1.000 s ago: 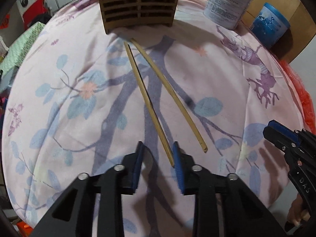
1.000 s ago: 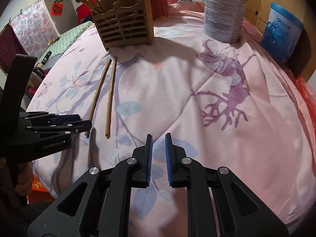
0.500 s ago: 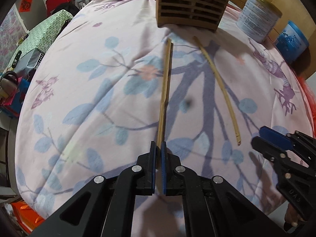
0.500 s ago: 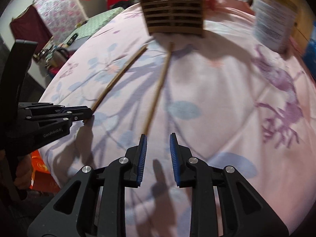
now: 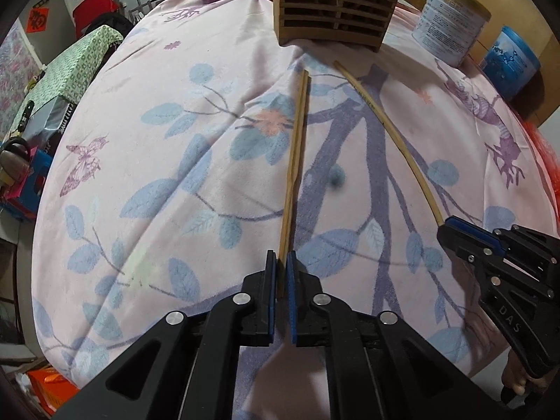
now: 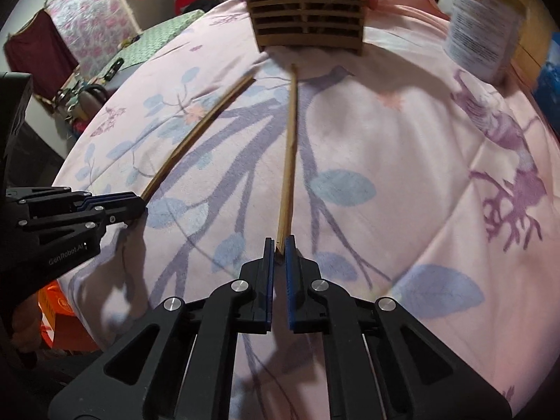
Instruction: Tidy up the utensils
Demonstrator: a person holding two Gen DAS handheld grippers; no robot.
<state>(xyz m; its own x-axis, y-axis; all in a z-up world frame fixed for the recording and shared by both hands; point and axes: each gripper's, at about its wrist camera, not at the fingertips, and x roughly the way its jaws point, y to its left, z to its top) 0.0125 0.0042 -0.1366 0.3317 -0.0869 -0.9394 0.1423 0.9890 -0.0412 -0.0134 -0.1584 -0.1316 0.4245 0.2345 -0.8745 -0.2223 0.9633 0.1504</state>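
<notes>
- The left chopstick [image 5: 295, 161] lies on the cloth [image 5: 168, 182], running from near the holder [image 5: 336, 3] straight toward the left gripper [image 5: 281, 273]; its near end sits between the blue pads.
- The left gripper's jaws are drawn in to a narrow slit around that near end, pinching it; from the right wrist view the same gripper [image 6: 138, 204] shows its tips pressed together at the stick's end.
- The right chopstick [image 6: 288, 150] lies just beside the first, angled away from it, its far end close under the holder [image 6: 308, 3] and its near end between the pads of the right gripper [image 6: 279, 250].
- The right gripper's jaws are nearly together, with the stick's end in the slim gap; whether the pads press it I cannot tell. In the left wrist view that gripper [image 5: 446, 225] meets the end of the right chopstick [image 5: 388, 129].
- The holder is a slatted wooden box, upright at the far side of the cloth.
- A white tin [image 5: 449, 24] and a blue tub [image 5: 509, 61] stand to the right of the holder.
- The cloth is pink with blue leaves and purple branches.
</notes>
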